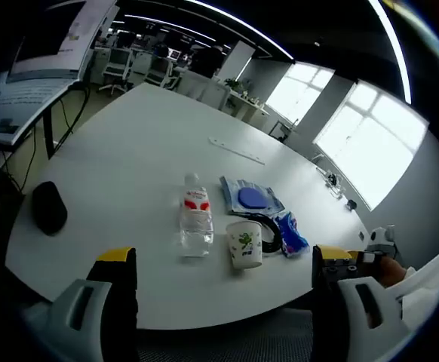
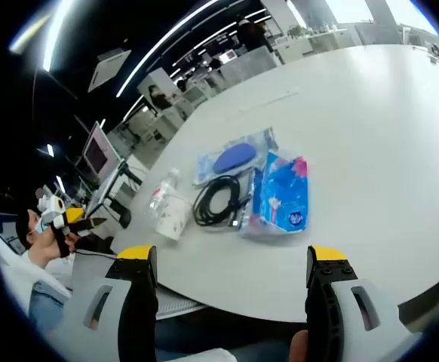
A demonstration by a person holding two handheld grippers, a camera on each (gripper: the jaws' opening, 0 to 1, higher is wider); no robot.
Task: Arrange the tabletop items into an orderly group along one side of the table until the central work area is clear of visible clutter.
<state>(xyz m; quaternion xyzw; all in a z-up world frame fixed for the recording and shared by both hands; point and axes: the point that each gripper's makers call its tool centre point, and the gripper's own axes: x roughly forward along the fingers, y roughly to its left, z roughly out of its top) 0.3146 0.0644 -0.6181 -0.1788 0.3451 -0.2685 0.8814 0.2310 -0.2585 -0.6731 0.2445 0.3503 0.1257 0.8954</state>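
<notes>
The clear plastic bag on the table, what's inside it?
Inside the clear plastic bag lies a blue oval object, plainly visible through the plastic. What it is can't be told, and anything beneath it is covered.

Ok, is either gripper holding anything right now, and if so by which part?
Nothing is held. The left gripper and the right gripper both stand open with empty jaws, short of the water bottle, paper cup and black cable.
</notes>
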